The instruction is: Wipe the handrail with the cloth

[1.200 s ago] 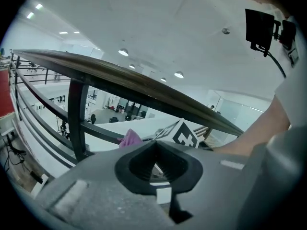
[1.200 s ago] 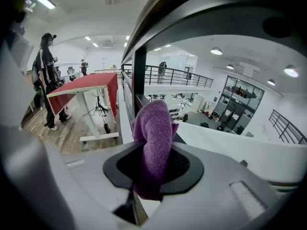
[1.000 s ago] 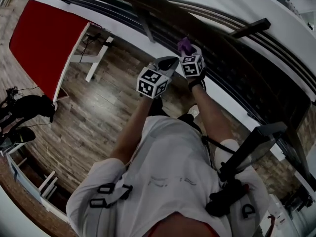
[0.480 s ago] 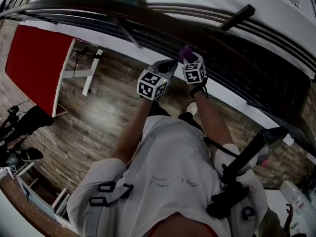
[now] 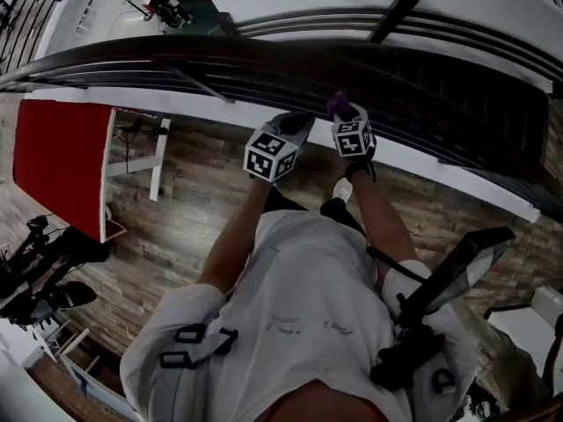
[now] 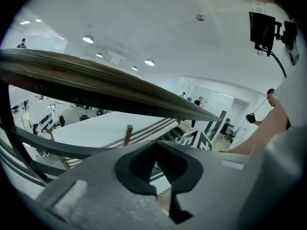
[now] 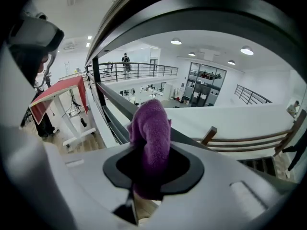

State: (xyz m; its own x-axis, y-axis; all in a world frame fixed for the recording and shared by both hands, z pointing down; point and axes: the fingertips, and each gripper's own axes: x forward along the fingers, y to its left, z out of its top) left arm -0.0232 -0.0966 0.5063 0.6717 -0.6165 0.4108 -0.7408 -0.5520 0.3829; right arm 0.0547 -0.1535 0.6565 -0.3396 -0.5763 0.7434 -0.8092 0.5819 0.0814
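Purple fleecy cloth clenched in right tongs, tuft poking up just below dark wooden handrail; contact unclear. Left tongs closed, empty, close beside right tongs, under same rail.

floor: wood planks, running under you and out to the left of your left gripper
table: red top on white legs, standing on those planks well left of your left gripper
dark gear: tripod-looking stuff on the floor, down-left of the table, too murky to say more
white strip: edges the floor just below your grippers
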